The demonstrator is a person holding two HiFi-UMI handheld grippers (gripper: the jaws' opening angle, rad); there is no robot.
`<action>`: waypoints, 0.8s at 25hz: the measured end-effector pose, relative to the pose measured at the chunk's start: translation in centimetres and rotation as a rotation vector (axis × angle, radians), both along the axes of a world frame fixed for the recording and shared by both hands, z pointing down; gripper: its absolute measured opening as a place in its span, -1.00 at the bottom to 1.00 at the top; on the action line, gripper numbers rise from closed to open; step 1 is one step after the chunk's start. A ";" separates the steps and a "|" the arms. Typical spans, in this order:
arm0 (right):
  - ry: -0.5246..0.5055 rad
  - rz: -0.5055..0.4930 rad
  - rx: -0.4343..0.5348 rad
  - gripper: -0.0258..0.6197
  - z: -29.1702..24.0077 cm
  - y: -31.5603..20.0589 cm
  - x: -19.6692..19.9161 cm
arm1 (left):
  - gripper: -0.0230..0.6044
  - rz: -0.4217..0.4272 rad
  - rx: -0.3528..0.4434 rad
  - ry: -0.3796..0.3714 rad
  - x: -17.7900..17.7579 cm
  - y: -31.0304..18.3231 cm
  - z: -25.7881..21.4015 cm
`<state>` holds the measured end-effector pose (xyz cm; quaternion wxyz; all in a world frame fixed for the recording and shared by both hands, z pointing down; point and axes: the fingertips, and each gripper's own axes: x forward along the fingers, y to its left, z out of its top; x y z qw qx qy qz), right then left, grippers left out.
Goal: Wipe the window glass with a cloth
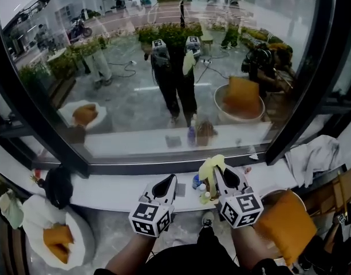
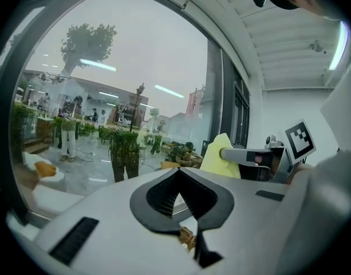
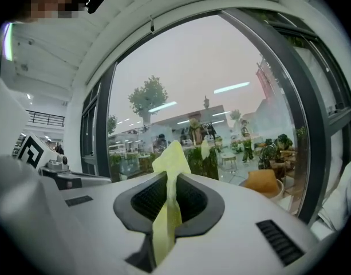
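Note:
The window glass (image 1: 164,67) fills the upper head view, set in a dark frame above a white sill (image 1: 118,189). My right gripper (image 1: 216,171) is shut on a yellow cloth (image 1: 208,168), whose tip stands up from the jaws; the cloth (image 3: 170,159) shows pinched between the pads in the right gripper view. My left gripper (image 1: 168,181) is shut with nothing in it, held beside the right one, just short of the sill. In the left gripper view the yellow cloth (image 2: 221,156) shows to the right of my left gripper (image 2: 178,183).
A small blue bottle (image 1: 196,181) stands on the sill between the grippers. An orange cushion (image 1: 285,222) lies at the lower right, a white chair with an orange cushion (image 1: 58,239) at the lower left. White fabric (image 1: 318,153) hangs at the right.

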<state>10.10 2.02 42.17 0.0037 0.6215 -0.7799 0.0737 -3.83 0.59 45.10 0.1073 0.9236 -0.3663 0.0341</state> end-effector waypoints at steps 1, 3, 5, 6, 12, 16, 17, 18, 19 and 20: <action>0.000 0.000 -0.008 -0.76 0.4 0.5 -0.6 | -0.90 0.002 -0.004 -0.001 -0.5 0.3 0.2; -0.002 -0.001 -0.023 -0.76 0.9 1.3 -1.7 | -0.90 0.005 -0.008 0.000 -1.2 0.9 0.3; 0.001 -0.003 -0.031 -0.76 1.1 2.0 -2.6 | -0.90 0.008 -0.009 0.004 -1.7 1.4 0.3; 0.003 -0.003 -0.033 -0.76 1.0 2.4 -2.9 | -0.90 0.010 -0.009 0.007 -1.9 1.7 0.2; 0.023 0.000 -0.023 -0.76 0.6 3.7 -3.9 | -0.90 0.017 0.006 0.021 -2.8 2.9 -0.1; 0.032 -0.004 -0.026 -0.76 0.6 3.6 -4.0 | -0.90 0.020 0.000 0.027 -2.5 3.1 0.1; 0.033 -0.003 -0.028 -0.76 0.7 3.6 -3.9 | -0.90 0.022 0.000 0.028 -2.5 3.1 0.1; 0.033 0.001 -0.029 -0.76 0.7 3.6 -3.9 | -0.90 0.024 0.001 0.028 -2.6 3.2 0.1; 0.031 0.004 -0.028 -0.76 0.8 3.6 -3.8 | -0.90 0.024 0.004 0.027 -2.6 3.2 0.1; 0.029 0.006 -0.027 -0.76 0.8 3.5 -3.8 | -0.90 0.022 0.005 0.027 -2.7 3.1 0.0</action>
